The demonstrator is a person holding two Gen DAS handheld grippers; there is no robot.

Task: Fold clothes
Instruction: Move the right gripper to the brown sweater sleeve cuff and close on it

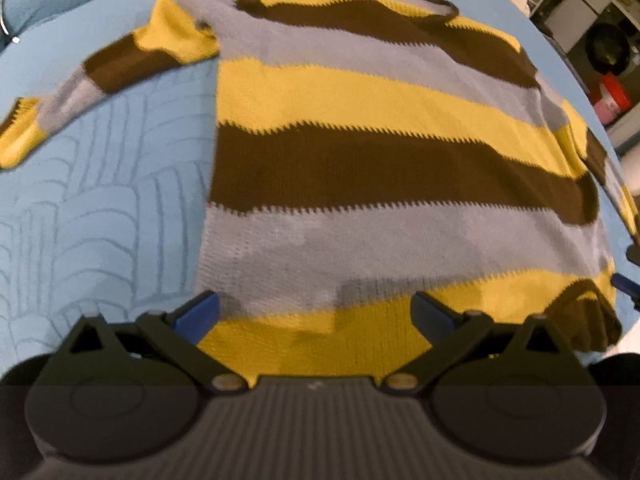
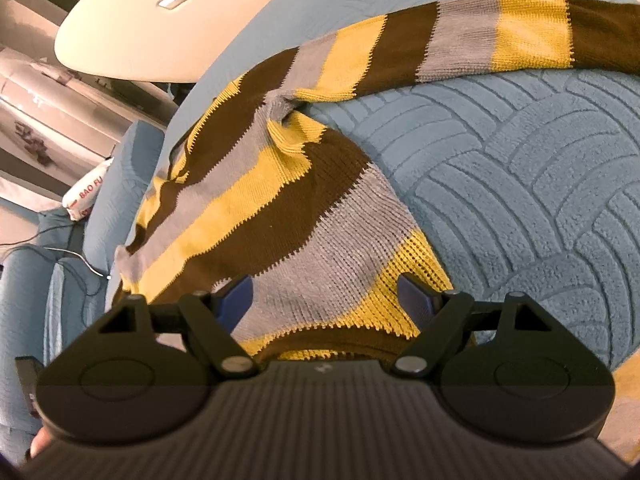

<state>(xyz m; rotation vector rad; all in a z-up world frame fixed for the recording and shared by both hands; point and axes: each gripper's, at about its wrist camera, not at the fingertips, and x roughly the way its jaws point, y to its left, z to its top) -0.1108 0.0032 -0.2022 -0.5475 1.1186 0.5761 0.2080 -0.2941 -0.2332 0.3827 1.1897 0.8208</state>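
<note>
While the sweater (image 1: 360,152) lies flat on the blue quilt (image 1: 100,208), its left sleeve (image 1: 92,76) stretches out over the quilt left of the body. At the sweater's hem, the left gripper (image 1: 316,312) hovers with jaws spread wide, holding nothing. Farther right along the hem, the right gripper (image 2: 326,300) is likewise wide open and empty above the hem corner, and the right sleeve (image 2: 480,36) stretches across the quilt beyond it.
</note>
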